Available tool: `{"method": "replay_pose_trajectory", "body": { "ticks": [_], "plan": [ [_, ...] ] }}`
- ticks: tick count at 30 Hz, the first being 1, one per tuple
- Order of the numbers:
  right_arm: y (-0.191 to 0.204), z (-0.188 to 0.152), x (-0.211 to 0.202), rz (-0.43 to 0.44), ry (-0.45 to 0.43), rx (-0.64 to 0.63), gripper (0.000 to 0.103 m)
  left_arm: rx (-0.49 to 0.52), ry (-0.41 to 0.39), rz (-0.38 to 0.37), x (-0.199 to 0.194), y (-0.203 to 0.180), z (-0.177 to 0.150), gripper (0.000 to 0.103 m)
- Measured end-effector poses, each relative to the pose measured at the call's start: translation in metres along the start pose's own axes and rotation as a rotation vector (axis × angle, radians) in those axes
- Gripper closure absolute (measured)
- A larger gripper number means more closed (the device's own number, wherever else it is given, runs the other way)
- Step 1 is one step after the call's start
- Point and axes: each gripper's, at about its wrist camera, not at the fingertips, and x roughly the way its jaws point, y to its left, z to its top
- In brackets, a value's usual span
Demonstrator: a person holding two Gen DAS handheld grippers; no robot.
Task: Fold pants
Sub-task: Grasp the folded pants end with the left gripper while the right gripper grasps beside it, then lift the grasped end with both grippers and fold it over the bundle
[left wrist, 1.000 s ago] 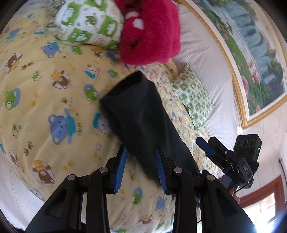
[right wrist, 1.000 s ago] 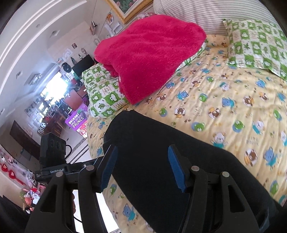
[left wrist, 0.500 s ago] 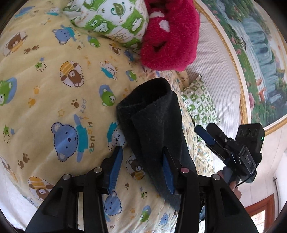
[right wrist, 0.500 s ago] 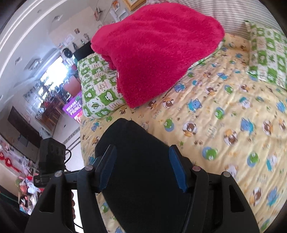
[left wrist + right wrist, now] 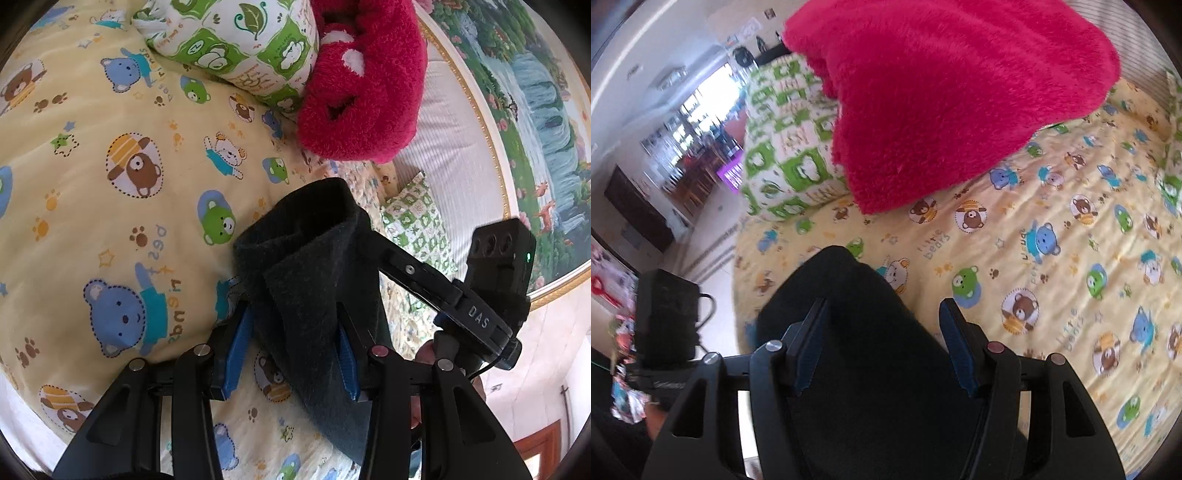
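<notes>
The dark pants [image 5: 314,280] lie folded into a narrow band on the yellow bear-print bed sheet [image 5: 110,177]. My left gripper [image 5: 291,350] is open, its blue pads on either side of the band's left edge. In the left wrist view the right gripper [image 5: 373,240] reaches in from the right and its tips disappear behind the fabric. In the right wrist view the pants [image 5: 857,325] fill the lower middle, and my right gripper [image 5: 882,339] is open with its blue fingers spread over the fabric.
A fuzzy red blanket [image 5: 953,85] lies on a green-and-white pillow [image 5: 783,162] at the head of the bed. A second green pillow [image 5: 417,221] leans on the striped headboard [image 5: 458,147]. The bed edge and room floor [image 5: 713,273] lie to the left.
Both grippers have moved forward along the pants toward the pillows, and the right gripper now reaches into the fabric. The jaws stay open throughout.
</notes>
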Motion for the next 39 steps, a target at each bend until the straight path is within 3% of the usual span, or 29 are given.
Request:
{"method": "replay_pose_trajectory", "body": {
  "ticks": [2,3,7,10,18,20,24,39],
  "plan": [
    [-0.001,0.002,0.009,0.047,0.012,0.016,0.051,0.007,-0.003,0.015,0.002,-0.003,0.0,0.064],
    [-0.002,0.002,0.012,0.063,0.022,0.031,0.065,0.013,-0.004,0.022,0.003,-0.004,0.001,0.066],
    [-0.005,-0.002,0.002,0.081,-0.003,0.066,0.078,0.026,-0.003,0.026,0.005,-0.007,0.002,0.076],
    [-0.006,-0.007,-0.014,0.101,-0.039,0.086,0.082,0.046,-0.006,0.012,0.003,-0.016,0.0,0.083],
    [-0.001,-0.026,-0.077,0.111,-0.181,0.153,0.084,0.168,-0.037,-0.04,-0.015,-0.071,-0.012,0.085],
    [-0.005,-0.034,-0.093,0.11,-0.224,0.187,0.095,0.201,-0.037,-0.062,-0.018,-0.086,-0.018,0.086],
    [-0.01,-0.059,-0.127,0.092,-0.315,0.237,0.095,0.283,-0.039,-0.078,-0.02,-0.117,-0.032,0.086],
    [-0.038,-0.143,-0.216,0.075,-0.514,0.409,0.096,0.474,0.075,-0.193,-0.019,-0.204,-0.11,0.086]
  ]
}}
